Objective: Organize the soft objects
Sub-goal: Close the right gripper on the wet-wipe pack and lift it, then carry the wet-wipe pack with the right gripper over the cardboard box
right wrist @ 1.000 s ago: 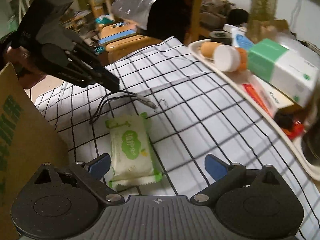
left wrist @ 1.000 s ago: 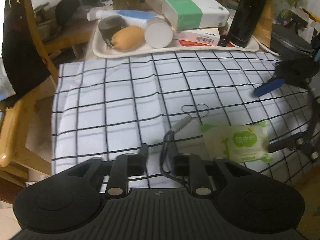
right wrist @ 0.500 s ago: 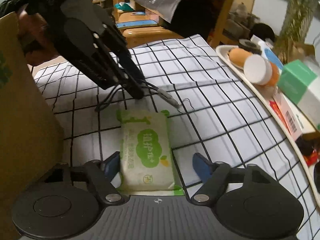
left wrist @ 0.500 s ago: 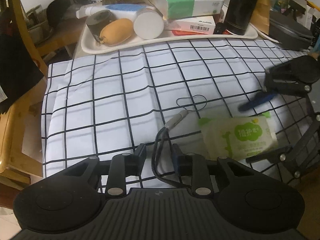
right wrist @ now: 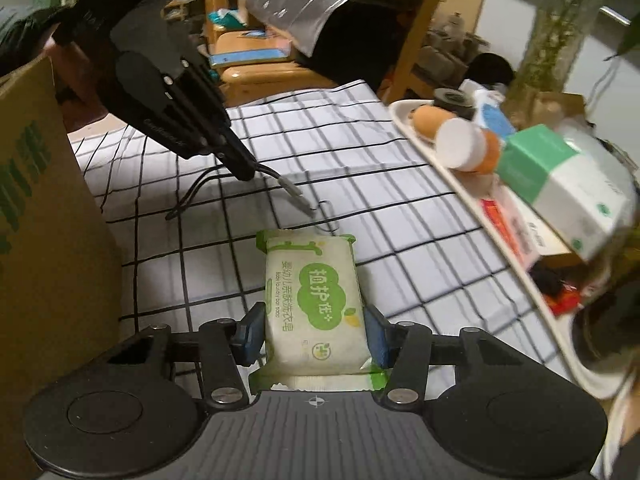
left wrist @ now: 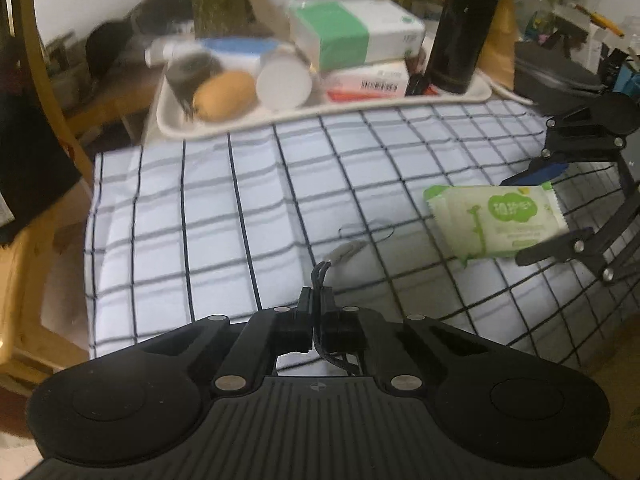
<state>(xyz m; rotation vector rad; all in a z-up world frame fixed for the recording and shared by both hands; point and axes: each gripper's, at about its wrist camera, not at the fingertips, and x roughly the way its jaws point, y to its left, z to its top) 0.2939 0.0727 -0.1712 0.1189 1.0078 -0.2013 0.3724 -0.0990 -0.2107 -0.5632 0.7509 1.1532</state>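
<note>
Left tool (left wrist: 316,312) has just closed its jaws fully together on the thin black cable (left wrist: 320,276), which now runs pinched between them; the cable's pale plug end (left wrist: 344,250) and a fine wire loop (left wrist: 366,232) trail out ahead on the checked cloth (left wrist: 200,216) covering the worktop, toward its near edge. Right tool (right wrist: 314,334) has been closing too, and its blue pads (right wrist: 252,332) now sit against both long sides of the green-and-white soap packet (right wrist: 314,300), clamped on it, where a second ago they stood wide on either side. In the left wrist view the packet looks raised slightly off the cloth on the worktop's right side, though I cannot be certain it has cleared.

Both grasps appear made, so the picking stage looks finished for these two items and carrying them off is what remains. A cardboard box (right wrist: 40,220) stands at the worktop's left edge as the right wrist sees it, a likely destination. The white tray (left wrist: 320,114) along the far edge already holds tissue packs, a black bottle and other goods. Expect the cable to dangle and possibly snag the packet.
</note>
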